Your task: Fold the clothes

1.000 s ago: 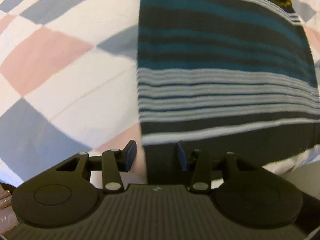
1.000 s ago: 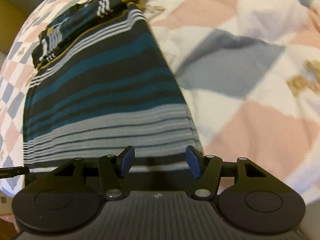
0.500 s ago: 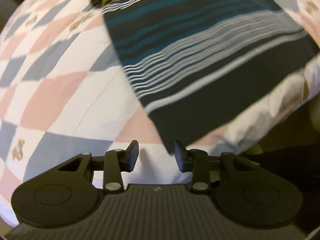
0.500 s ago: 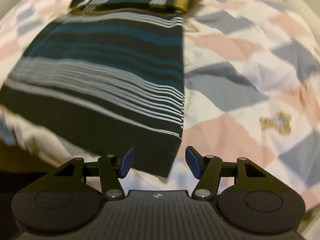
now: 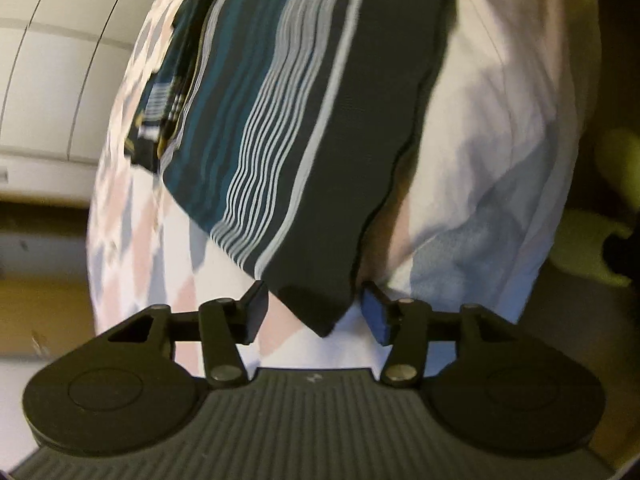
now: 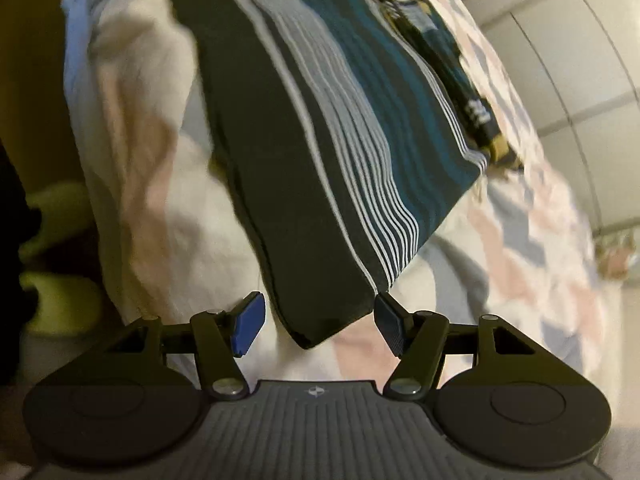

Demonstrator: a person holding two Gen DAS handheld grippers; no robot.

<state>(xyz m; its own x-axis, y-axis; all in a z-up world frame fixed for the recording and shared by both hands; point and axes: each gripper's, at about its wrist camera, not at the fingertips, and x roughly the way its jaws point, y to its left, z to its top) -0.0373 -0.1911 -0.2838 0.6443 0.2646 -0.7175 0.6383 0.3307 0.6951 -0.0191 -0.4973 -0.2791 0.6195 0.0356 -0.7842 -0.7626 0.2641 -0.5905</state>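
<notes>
A dark striped garment [image 5: 304, 128] with teal, grey and white bands lies flat on a checked bedsheet [image 5: 492, 128]. Its folded top with mustard trim sits at the far end [image 5: 160, 112]. My left gripper [image 5: 316, 314] is open, with the garment's near bottom corner [image 5: 320, 312] between its fingers. In the right wrist view the same garment [image 6: 340, 120] shows, and my right gripper [image 6: 316, 326] is open around the other bottom corner [image 6: 320, 328]. Neither gripper has closed on the cloth.
The bedsheet [image 6: 132, 152] drapes over the bed's near edge. White cupboard panels [image 5: 52, 80] stand beyond the bed, also in the right wrist view [image 6: 568, 60]. A yellow-green object [image 5: 592, 248] lies off the bed, also seen in the right wrist view [image 6: 56, 216].
Both grippers have rolled sideways and dropped to the garment's bottom corners at the bed's edge. Each corner now sits between open fingers. The garment itself has not moved.
</notes>
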